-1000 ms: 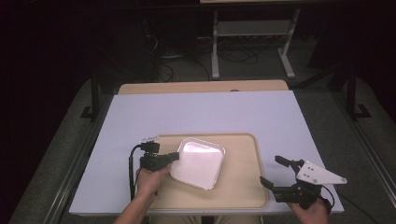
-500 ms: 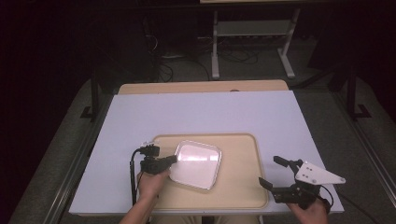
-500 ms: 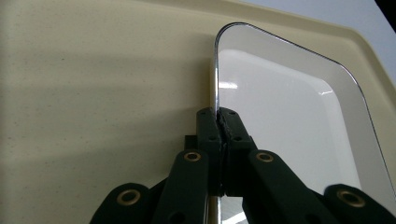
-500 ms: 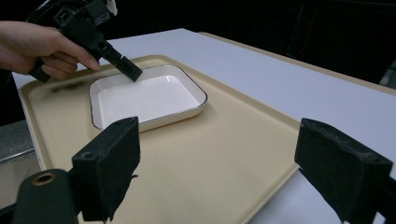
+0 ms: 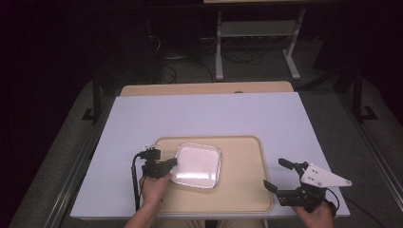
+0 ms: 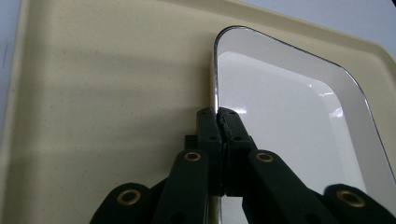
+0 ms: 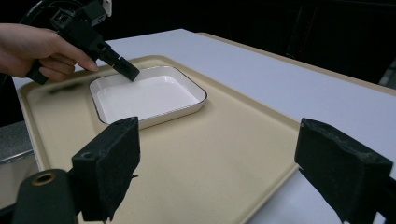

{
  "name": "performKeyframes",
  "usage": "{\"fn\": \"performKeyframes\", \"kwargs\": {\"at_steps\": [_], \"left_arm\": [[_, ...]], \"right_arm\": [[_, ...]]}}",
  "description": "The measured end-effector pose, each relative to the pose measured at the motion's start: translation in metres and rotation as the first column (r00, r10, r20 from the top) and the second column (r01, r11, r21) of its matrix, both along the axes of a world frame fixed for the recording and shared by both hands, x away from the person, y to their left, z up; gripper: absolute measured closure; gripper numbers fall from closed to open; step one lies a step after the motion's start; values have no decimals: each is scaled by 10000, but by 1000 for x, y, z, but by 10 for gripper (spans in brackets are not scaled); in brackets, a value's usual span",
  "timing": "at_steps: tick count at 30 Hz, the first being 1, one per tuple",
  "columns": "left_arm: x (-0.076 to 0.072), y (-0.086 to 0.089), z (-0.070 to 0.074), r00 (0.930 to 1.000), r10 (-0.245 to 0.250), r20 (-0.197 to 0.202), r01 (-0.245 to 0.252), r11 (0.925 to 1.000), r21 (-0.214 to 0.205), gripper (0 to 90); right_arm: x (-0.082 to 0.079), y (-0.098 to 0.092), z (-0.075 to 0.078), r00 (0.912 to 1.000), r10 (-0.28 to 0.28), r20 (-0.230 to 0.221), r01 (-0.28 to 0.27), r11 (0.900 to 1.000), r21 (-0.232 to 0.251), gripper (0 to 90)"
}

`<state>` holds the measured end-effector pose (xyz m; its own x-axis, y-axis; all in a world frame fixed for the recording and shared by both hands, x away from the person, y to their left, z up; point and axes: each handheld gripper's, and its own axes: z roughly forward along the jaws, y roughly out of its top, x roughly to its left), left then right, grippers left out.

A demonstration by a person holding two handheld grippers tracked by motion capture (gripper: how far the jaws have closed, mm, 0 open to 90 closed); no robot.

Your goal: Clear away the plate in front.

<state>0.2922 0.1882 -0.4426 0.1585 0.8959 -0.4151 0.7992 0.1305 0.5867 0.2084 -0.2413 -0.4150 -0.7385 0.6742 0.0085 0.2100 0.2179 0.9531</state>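
High view: the shallow white square enamel dish (image 5: 198, 165) sits on the beige plastic tray (image 5: 242, 190), its left rim pinched by the left gripper (image 5: 172, 163), probably to drag or lift it. The right gripper (image 5: 278, 174) waits at the tray's right edge.

Left gripper view: jaws clamped on the dish's thin rim; the near corner is cut off.

Right gripper view: jaws wide apart, nothing between them.

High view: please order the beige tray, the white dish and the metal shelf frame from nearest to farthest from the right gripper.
1. beige tray, just left of the right gripper.
2. white dish, on the tray's left part.
3. metal shelf frame, beyond the table.
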Motion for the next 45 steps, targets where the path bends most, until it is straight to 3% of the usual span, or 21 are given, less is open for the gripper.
{"fn": "performKeyframes", "kwargs": {"at_steps": [12, 29, 36, 45], "left_arm": [[-17, -13, 0, 9950, 994, -129, -996, 9949, -126, 886], [-32, -24, -2, 9898, 1427, -11, -1427, 9895, -230, 881], [-31, -24, -2, 9930, 1177, 20, -1176, 9926, -288, 873], [-34, -19, 3, 9967, 651, 489, -646, 9979, -102, 792]], "right_arm": [[-1, 2, 1, 10000, 44, 50, -44, 10000, 53, 134], [-1, 3, 2, 9999, 70, 96, -70, 10000, 29, 134], [-1, 3, 2, 9999, 64, 96, -64, 10000, 34, 134], [0, 4, 2, 9999, 72, 96, -72, 10000, -11, 134]]}}
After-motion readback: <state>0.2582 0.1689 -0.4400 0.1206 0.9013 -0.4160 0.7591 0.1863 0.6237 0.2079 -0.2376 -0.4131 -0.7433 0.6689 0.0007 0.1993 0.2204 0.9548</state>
